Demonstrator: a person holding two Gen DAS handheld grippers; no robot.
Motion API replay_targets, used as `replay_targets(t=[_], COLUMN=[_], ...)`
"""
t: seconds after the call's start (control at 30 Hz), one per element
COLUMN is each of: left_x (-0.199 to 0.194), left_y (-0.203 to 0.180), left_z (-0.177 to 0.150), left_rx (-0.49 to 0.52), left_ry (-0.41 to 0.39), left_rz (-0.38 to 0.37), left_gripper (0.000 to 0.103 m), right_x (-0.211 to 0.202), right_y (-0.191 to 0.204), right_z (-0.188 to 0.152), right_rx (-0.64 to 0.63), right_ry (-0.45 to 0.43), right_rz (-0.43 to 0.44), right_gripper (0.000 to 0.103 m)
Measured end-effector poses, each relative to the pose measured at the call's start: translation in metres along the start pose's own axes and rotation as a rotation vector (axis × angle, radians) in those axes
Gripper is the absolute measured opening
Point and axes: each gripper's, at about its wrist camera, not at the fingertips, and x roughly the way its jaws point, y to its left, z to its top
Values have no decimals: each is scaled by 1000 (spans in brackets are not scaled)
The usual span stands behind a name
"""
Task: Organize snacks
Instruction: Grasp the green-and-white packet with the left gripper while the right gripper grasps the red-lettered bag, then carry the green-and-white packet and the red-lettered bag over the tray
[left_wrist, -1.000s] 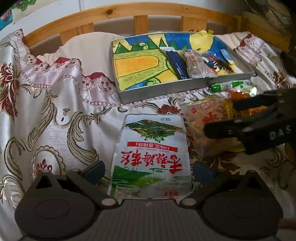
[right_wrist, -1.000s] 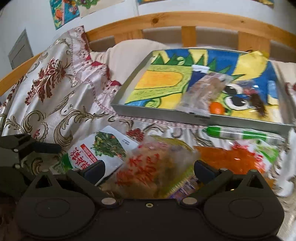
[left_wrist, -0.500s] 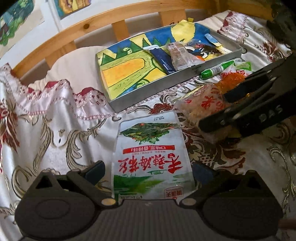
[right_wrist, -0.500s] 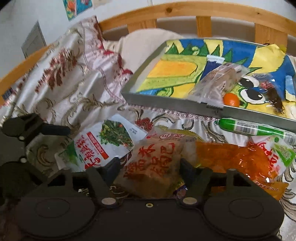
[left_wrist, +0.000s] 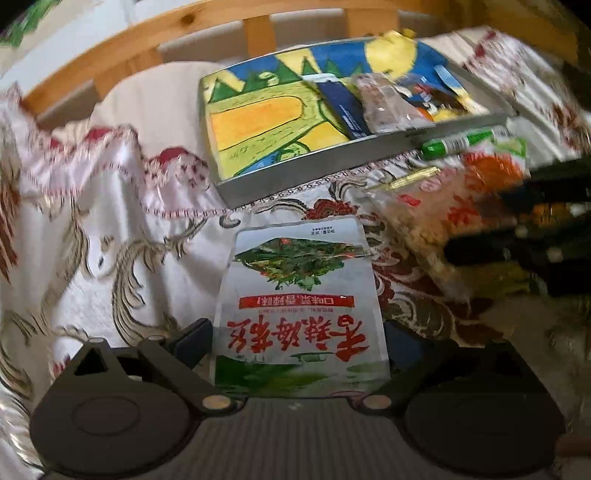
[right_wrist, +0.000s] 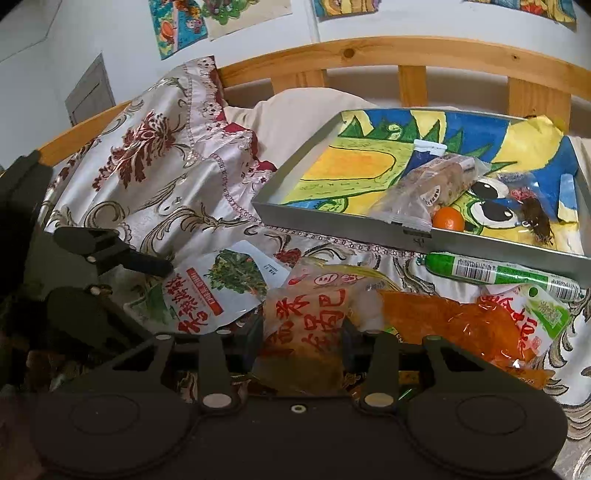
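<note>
Snacks lie scattered on the patterned bedspread before the metal tray. My right gripper is closing, its fingers flanking the near end of the clear rice-cracker bag with red characters. My left gripper stands wide, the green-and-white pickle pouch flat between its fingers, whether touching I cannot tell.

floral bedspread, wooden headboard
</note>
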Motion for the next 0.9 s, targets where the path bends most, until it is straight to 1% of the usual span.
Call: replay_targets(t=[0.07,0.2,0.27,0.37,0.43,0.57,0.7,0.9], left_x=[0,-2,-4,-10,-14,-25,-34,-44], left_y=[0,-2,-2,-3,-5,-7,-5,-1], left_z=[-1,-1,0,-1,-2,-7,-12,-14], left_rx=[-16,-8,-24,-55,-54,-76,-115,-166], left_ry=[-2,0,-3,-19,-28,-54,-52,-38], left_rz=[-5,6,0,-14,-15,-10,-10,-3], left_gripper=[99,99,99,99,99,98,98,98], right_x=[-2,-4,-6,-9,-11,-14,-18,-19], right_y=[3,8,9,12,13,18,23,32], right_z=[-1,-3,-3,-3,-3,-3,-3,-5], right_rx=[-18,-40,-44,-62,-79,-99,-119,-200], right_ry=[-6,-12,-15,-29,-38,-43,-53,-65], right_rz=[-2,-9,-12,-34,-43,-43,-45,-57], right_gripper=[44,44,44,43,42,42,40,38])
